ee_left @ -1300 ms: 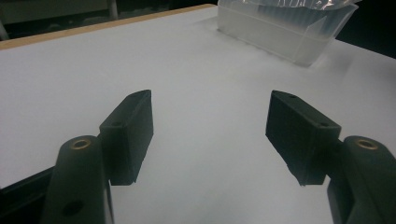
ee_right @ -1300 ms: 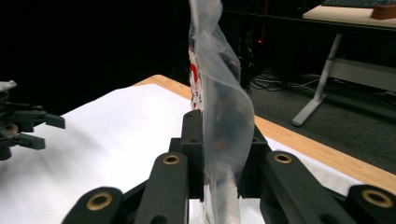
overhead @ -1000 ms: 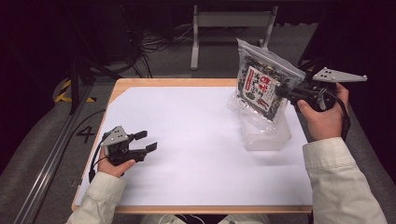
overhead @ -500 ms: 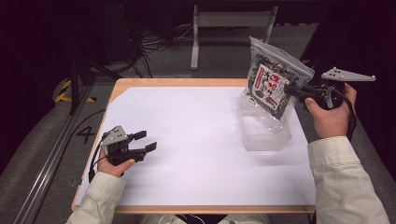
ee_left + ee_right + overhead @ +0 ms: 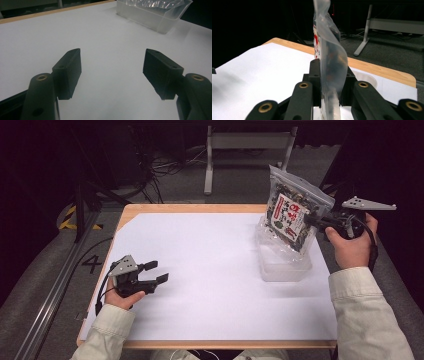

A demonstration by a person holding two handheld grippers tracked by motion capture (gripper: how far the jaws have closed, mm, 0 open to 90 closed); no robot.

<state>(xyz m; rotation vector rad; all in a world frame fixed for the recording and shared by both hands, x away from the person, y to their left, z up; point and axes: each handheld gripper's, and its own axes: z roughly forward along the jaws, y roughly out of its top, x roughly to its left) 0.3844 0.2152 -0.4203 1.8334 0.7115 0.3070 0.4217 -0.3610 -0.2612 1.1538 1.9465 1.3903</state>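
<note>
Bag (image 5: 292, 217) pinched by one edge in the right gripper (image 5: 311, 221), hanging above the tub (image 5: 285, 265) — liable to twist, slip free or snag the rim on descent — left gripper (image 5: 156, 272) idle near the table's left edge, jaws apart.

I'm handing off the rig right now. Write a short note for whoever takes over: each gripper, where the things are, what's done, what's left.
Right gripper: shut on the snack bag, pinching its edge; the bag hangs upright in the air above the clear plastic container.
Left gripper: open, holding nothing, low over the white sheet near the table's left edge.
Container: sits on the sheet at the right side, with crumpled clear plastic inside.
Done: bag gripped and off the table.
Left: I cannot tell whether the bag is going into or coming out of the container; finish that move and release.
</note>
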